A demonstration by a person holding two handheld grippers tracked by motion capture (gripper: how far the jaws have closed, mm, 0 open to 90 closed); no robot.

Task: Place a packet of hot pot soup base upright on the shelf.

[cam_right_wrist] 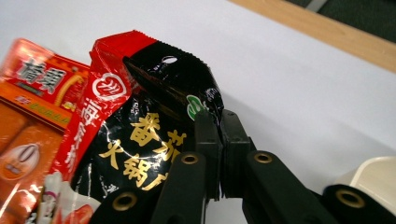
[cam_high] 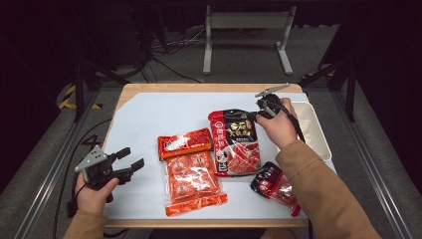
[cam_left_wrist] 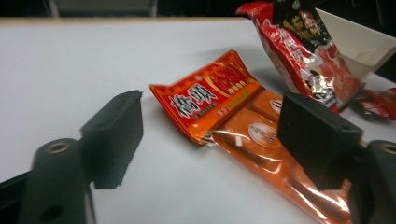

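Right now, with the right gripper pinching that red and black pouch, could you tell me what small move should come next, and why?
Probably carry it sideways over the white tray and let go. The right gripper is shut on the top edge of the red and black pouch, whose top end is raised, and the tray sits just beside that hand. The left gripper waits open, apart from the orange packet.

This looks like a recording lab: dark curtains around, loose cables (cam_high: 164, 55) on the grey floor, metal stand legs (cam_high: 246, 37) behind, and a white-covered table (cam_high: 164, 114) inside rails.
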